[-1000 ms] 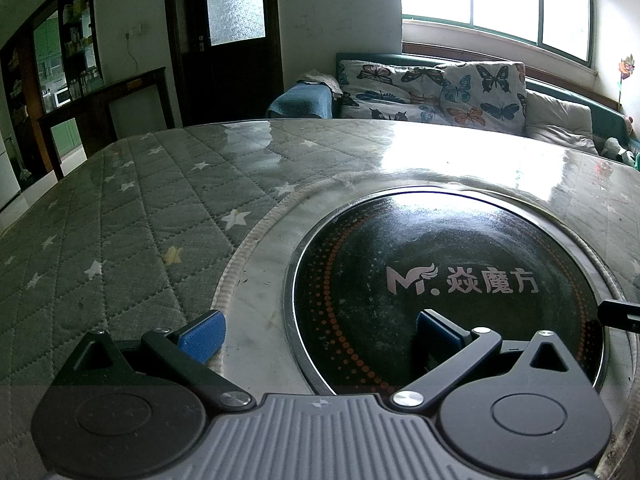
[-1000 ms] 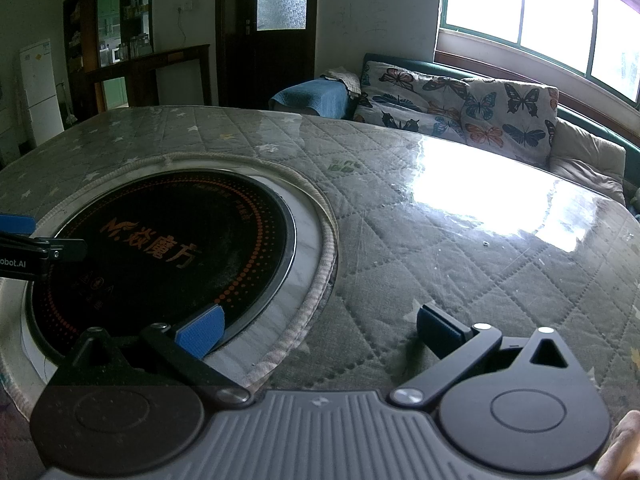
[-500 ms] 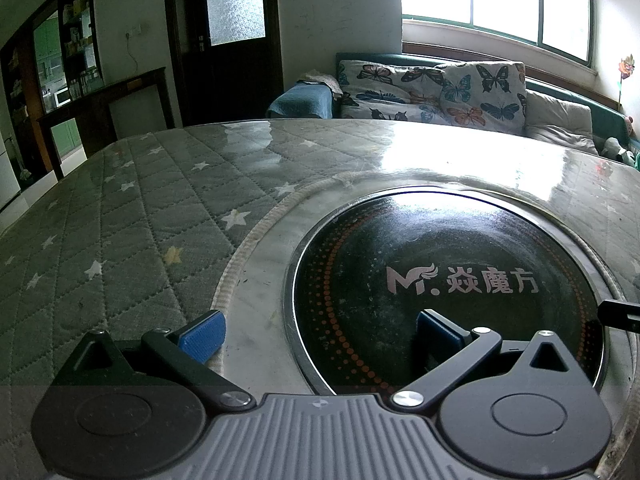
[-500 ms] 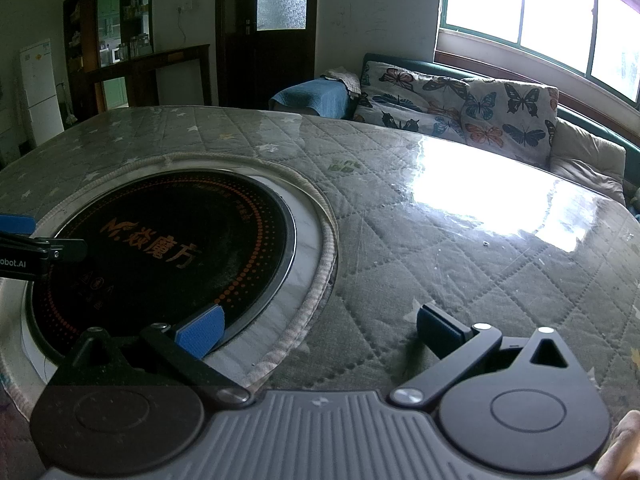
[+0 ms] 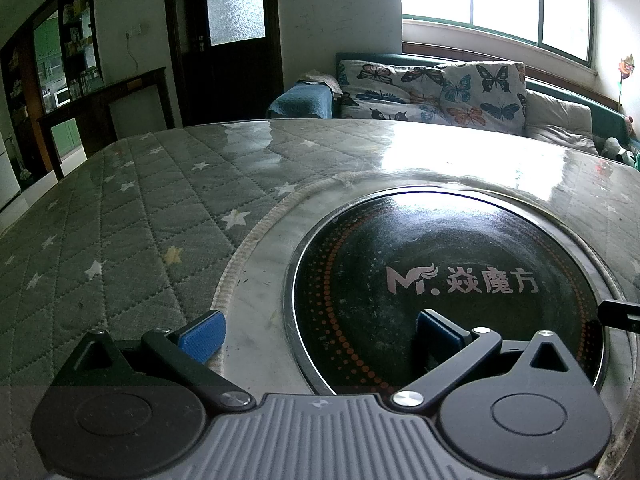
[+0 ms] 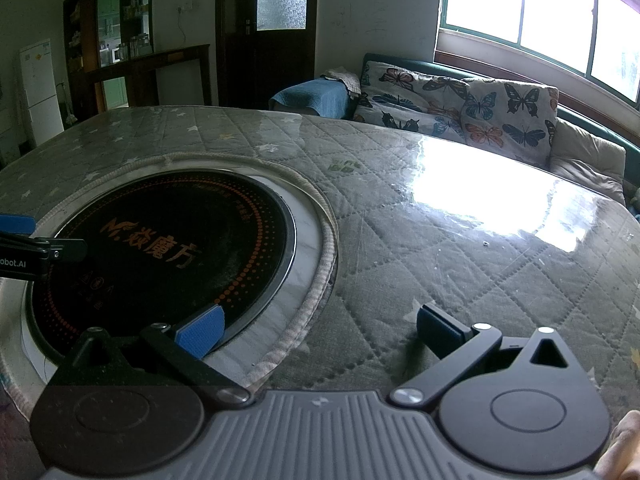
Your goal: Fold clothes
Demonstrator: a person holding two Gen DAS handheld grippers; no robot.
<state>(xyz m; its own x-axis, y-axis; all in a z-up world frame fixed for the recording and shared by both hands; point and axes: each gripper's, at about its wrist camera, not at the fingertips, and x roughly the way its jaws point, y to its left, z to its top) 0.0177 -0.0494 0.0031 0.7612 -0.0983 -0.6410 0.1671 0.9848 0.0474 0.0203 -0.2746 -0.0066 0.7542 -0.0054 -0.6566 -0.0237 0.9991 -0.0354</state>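
Observation:
No garment shows on the table in either view. My left gripper [image 5: 318,334] is open and holds nothing; it hovers low over the near-left rim of a round black cooktop [image 5: 448,292] set into the table. My right gripper [image 6: 318,330] is open too, with nothing between its blue pads, low over the quilted star-print cover [image 6: 460,264] just right of the cooktop [image 6: 168,248]. In the right wrist view the left gripper [image 6: 24,246] shows at the left edge, and a tip of the right one [image 5: 620,314] shows at the right edge of the left wrist view.
A glossy sheet covers the grey-green quilted table cover [image 5: 120,220]. Behind the table stands a sofa with butterfly cushions [image 5: 440,92] and a blue cloth [image 6: 312,98] on its arm. A dark door [image 5: 228,40] and shelves [image 6: 112,40] are far back; part of a hand [image 6: 622,448] shows at the lower right.

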